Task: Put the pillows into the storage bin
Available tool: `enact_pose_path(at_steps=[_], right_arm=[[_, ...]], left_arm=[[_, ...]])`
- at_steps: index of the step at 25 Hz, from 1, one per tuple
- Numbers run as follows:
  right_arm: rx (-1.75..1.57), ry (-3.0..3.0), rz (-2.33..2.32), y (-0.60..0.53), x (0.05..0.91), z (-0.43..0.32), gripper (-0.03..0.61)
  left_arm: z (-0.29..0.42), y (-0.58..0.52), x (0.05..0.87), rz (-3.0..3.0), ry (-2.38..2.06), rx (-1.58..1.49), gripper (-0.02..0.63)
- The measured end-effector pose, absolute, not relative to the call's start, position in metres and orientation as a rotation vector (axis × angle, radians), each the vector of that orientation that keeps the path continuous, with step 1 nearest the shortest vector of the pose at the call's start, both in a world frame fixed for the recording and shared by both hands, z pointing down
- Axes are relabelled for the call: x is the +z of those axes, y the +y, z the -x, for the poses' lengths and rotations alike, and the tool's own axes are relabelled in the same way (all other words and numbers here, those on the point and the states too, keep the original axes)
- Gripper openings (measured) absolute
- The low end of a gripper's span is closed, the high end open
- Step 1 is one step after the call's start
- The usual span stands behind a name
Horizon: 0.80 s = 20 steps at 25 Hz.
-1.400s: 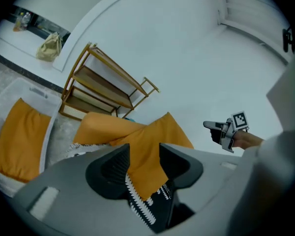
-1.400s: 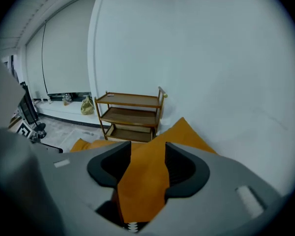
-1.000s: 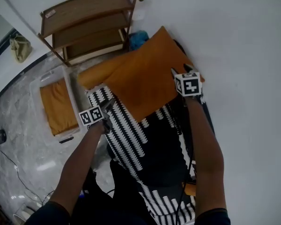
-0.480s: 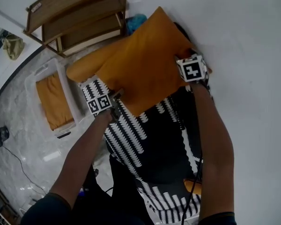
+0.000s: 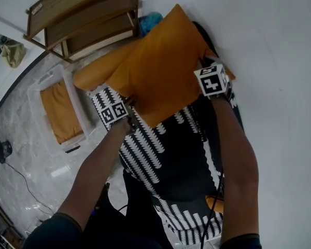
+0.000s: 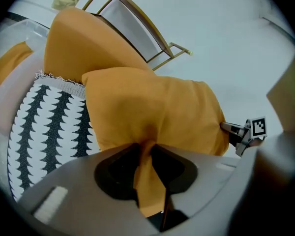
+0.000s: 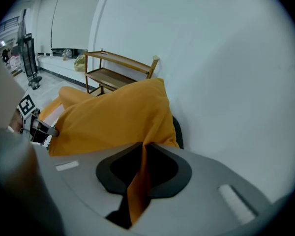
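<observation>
Floor-side, the storage bin (image 5: 78,108) is waiting; left gripper (image 6: 147,154) and right gripper (image 7: 141,154), jaws just closing, are clamping the orange pillow (image 5: 155,71), which is probably needing lifting binward.

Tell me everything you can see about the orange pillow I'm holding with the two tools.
The orange pillow is plain, soft-looking cloth, roughly square, puffy and creased. It sits tilted over the black-and-white patterned pillow. The left tool and right tool have just closed, each pinching a fold of its fabric at opposite edges.

No legible text is recorded; coded square markers (image 5: 113,111) are borne by left claw (image 6: 146,149) and right claw (image 7: 141,149); shelf sticker (image 5: 36,8) unreadable.
</observation>
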State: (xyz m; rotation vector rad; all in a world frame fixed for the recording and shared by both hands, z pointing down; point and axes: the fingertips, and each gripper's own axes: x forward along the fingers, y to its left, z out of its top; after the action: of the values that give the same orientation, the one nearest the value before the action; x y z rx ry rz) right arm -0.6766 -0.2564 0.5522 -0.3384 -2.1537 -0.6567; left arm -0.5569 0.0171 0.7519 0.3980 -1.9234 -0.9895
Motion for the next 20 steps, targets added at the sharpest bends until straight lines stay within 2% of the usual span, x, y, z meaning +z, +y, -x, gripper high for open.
enact_pose_path(at_steps=[3,11,20], right_arm=[[-0.592,-2.171,0.320,-0.252,0.542,0.670,0.018],[-0.545,-2.226,0.329,-0.218,0.507,0.647,0.015],[-0.595,-2.267,0.468,-0.113,0.456,0.660,0.015]], left_arm=[[0.549,0.019,0.740,-0.416,-1.935,-1.004,0.012],[0.511,0.055,0.704,-0.355,-1.968,-1.104,0.005],[0.491,0.145,0.650,-0.272,-2.047,-1.230,0.006]])
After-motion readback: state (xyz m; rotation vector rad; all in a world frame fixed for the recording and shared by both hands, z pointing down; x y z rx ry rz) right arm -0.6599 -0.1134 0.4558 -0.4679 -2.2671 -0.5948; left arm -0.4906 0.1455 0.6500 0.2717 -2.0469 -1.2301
